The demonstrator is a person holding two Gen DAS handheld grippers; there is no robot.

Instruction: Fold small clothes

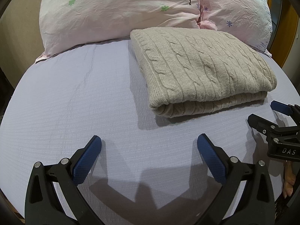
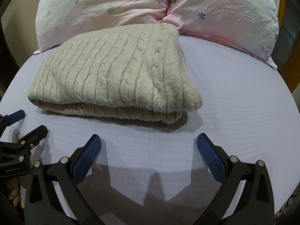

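Both the left hand-held gripper [image 1: 149,142] and the right hand-held gripper [image 2: 149,142] gape empty near the folded sweater [image 1: 202,67]; only the right wrist view shows the sweater's right edge.

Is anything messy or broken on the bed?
Nothing looks broken or spilled. The beige sweater lies folded on the lilac sheet, though its lower layer peeks out a little at the front. The pillows are only wrinkled. Both the left claw and right claw are open, apart from it.

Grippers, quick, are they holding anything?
Left gripper: open, holding nothing.
Right gripper: open, holding nothing.
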